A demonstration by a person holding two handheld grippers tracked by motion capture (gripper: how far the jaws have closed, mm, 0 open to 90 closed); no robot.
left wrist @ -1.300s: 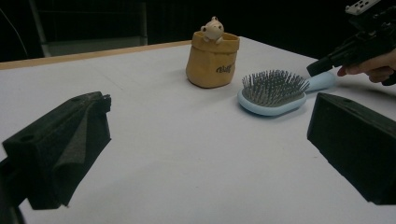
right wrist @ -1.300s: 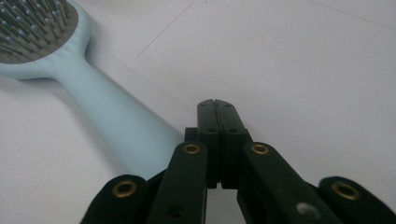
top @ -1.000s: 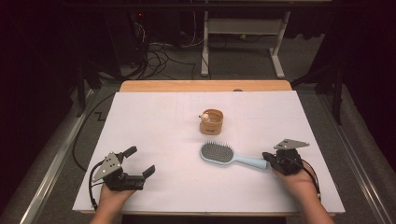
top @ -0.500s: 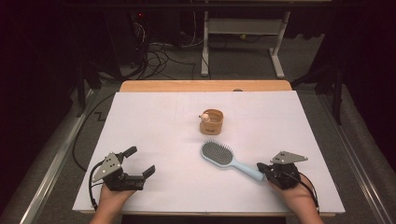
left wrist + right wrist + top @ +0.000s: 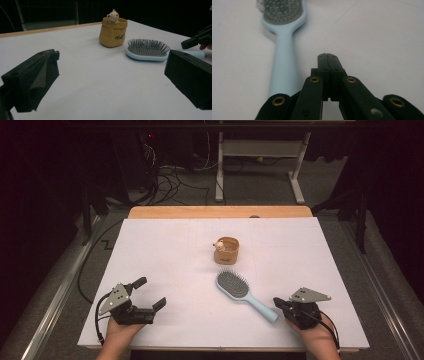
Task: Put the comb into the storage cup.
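**A:** so how much room is there on that table? Looks pretty bare to me.

**B:** yeah, loads. The white sheet [image 5: 170, 255] covers nearly the whole top, with a strip of bare wood [image 5: 220, 212] showing along the far edge. The far corners and the whole left half are open. Stuff only sits around the middle: a little tan pouch [image 5: 226, 250] with a bear figure [image 5: 219, 244] peeking over its rim, and a light blue hairbrush [image 5: 244, 294] just on the near side of it, not touching.

**A:** and the grippers, near the edge?

**B:** both down by the near edge, one toward each corner. The left gripper [image 5: 149, 293] has its jaws spread wide, nothing between them, and it's well apart from the brush. In the left gripper view you see the brush lying bristles up beyond the jaws, pouch behind it.

**A:** right one holding the brush?

**B:** nope. The right gripper [image 5: 278, 303] has its jaws pressed together on nothing. The handle end of the brush points at it diagonally and lies just beside the tips. In the right gripper view the handle runs along the left of the closed jaws, head farther off. Can't tell if they actually touch.
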